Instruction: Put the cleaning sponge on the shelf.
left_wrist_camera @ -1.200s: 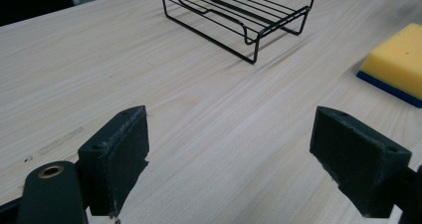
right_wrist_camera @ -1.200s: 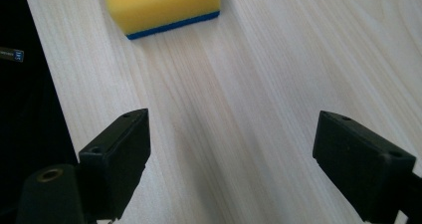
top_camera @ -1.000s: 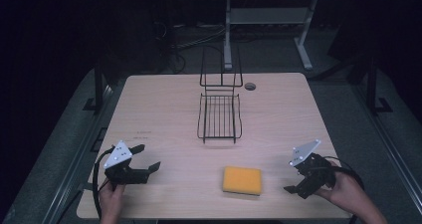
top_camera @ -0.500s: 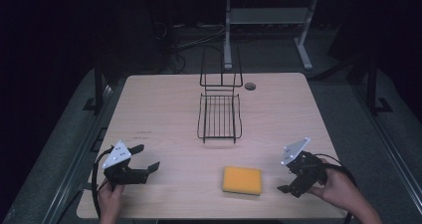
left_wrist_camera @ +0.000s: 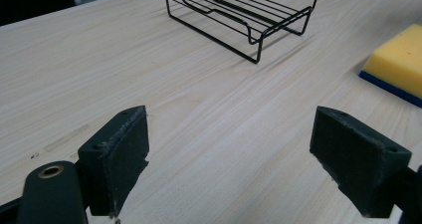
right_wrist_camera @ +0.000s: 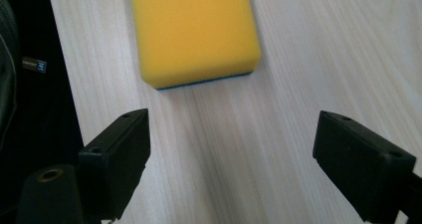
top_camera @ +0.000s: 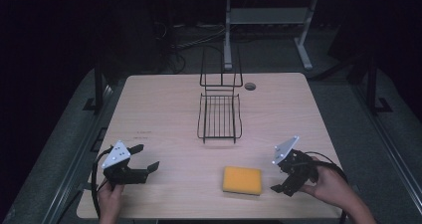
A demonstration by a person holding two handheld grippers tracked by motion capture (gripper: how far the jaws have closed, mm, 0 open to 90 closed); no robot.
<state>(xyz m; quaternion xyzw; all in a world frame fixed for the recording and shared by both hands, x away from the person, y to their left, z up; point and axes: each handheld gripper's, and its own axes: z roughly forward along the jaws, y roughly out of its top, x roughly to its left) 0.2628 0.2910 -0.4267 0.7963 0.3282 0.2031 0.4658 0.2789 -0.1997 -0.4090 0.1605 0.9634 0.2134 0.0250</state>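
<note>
From the high view, my right claw [top_camera: 279,180] sits low over the pale wooden worktop [top_camera: 164,114], jaws spread wide and empty, pointing at the flat yellow rectangular sponge with a blue underside [top_camera: 242,179], which lies just beside it near the front edge. My left claw [top_camera: 145,158] hovers at the front left corner, jaws wide too, holding nothing, well apart from the sponge. The black wire rack with an upright back [top_camera: 219,109] stands in the middle towards the far side; its upper loops are hard to trace against the dark floor. A small dark round hole [top_camera: 250,86] sits in the worktop beside the rack. Both my forearms are cut off at the bottom.

In the left claw view, my jaws stand far apart over bare wood. The rack [left_wrist_camera: 244,12] is ahead, its far end cut by the top edge. The sponge [left_wrist_camera: 398,62] peeks in at the right, cropped, blue base showing.

In the right claw view, my jaws gape wide, nothing between them but wood grain. The sponge [right_wrist_camera: 196,30] lies just ahead, apart from both jaws, its far end cut off at the top. Left of the worktop edge is darkness, with a small label I can't read.
</note>
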